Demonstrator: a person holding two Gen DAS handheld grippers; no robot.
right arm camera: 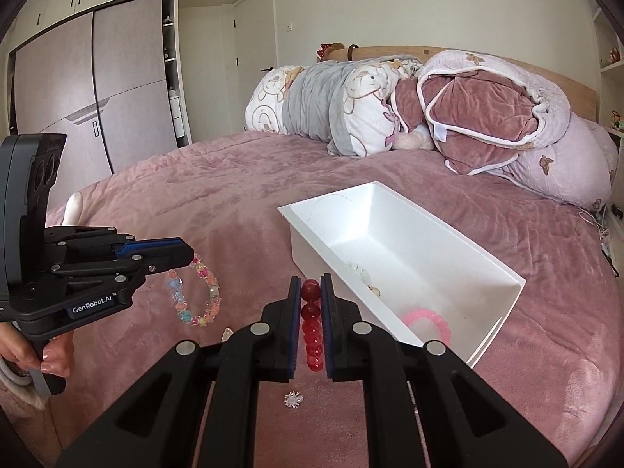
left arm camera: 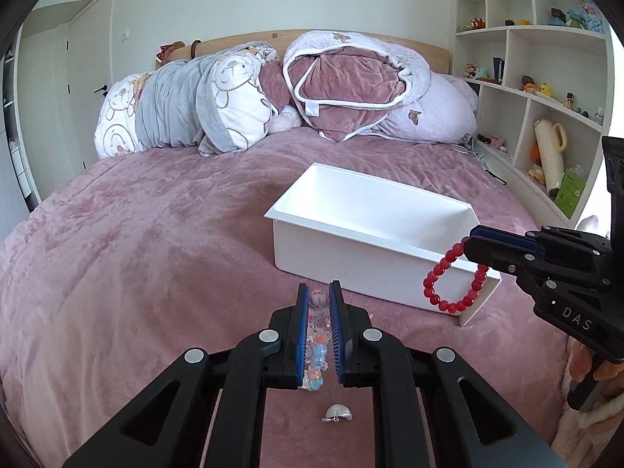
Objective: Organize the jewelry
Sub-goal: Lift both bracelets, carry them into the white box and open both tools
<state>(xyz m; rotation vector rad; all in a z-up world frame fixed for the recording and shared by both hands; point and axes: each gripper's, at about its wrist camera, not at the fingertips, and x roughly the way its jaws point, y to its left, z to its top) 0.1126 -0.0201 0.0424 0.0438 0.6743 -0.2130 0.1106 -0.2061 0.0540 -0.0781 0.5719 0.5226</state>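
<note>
My left gripper [left arm camera: 319,312] is shut on a pastel bead bracelet [left arm camera: 316,347], held above the pink bed cover; the bracelet hangs from it in the right wrist view [right arm camera: 195,296]. My right gripper [right arm camera: 311,304] is shut on a red bead bracelet [right arm camera: 312,331], which dangles by the near corner of the white box [left arm camera: 343,249] in the left wrist view [left arm camera: 448,288]. The white box [right arm camera: 460,249] holds a pink coil bracelet [right arm camera: 427,321] and a pale trinket [right arm camera: 364,275].
A small silver shell-shaped charm [left arm camera: 337,413] and a clear snowflake charm [right arm camera: 293,398] lie on the bed cover near me. Pillows and rolled quilts [left arm camera: 273,89] are piled at the headboard. Shelves with toys [left arm camera: 546,78] stand on the right, a wardrobe [right arm camera: 97,89] on the left.
</note>
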